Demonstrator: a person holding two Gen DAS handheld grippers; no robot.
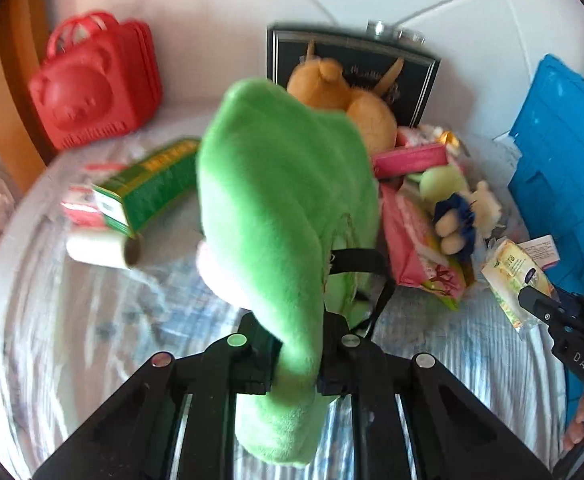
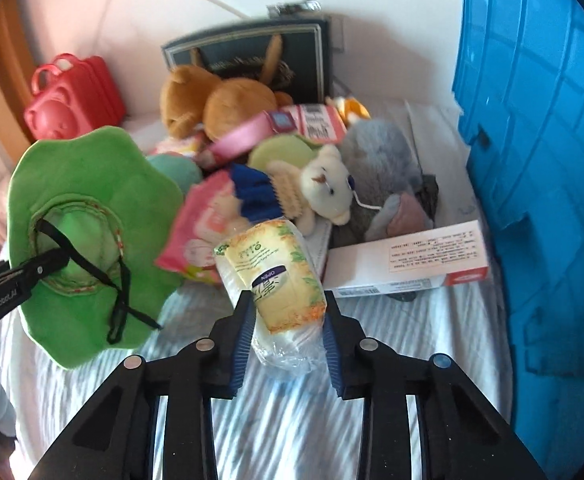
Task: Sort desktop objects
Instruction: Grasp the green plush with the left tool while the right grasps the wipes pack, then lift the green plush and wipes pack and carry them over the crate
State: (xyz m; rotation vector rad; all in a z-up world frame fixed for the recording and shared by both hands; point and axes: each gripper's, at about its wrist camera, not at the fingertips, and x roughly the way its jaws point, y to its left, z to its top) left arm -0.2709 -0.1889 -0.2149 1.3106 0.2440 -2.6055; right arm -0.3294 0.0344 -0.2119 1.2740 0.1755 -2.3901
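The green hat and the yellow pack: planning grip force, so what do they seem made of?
Green hat: soft plush fabric, matte and fuzzy, with a floppy brim and stitched seam. Yellow pack: probably tissues in thin glossy plastic film; the clear end crinkles.

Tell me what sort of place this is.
Probably a room at home, perhaps a child's: soft toys such as a brown teddy bear, a red bear-faced case and a blue plastic crate crowd a surface under a striped cloth.

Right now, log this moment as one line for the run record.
left claw: shut on green hat | right claw: shut on wet wipes pack | both lifted off striped cloth | blue bin at right
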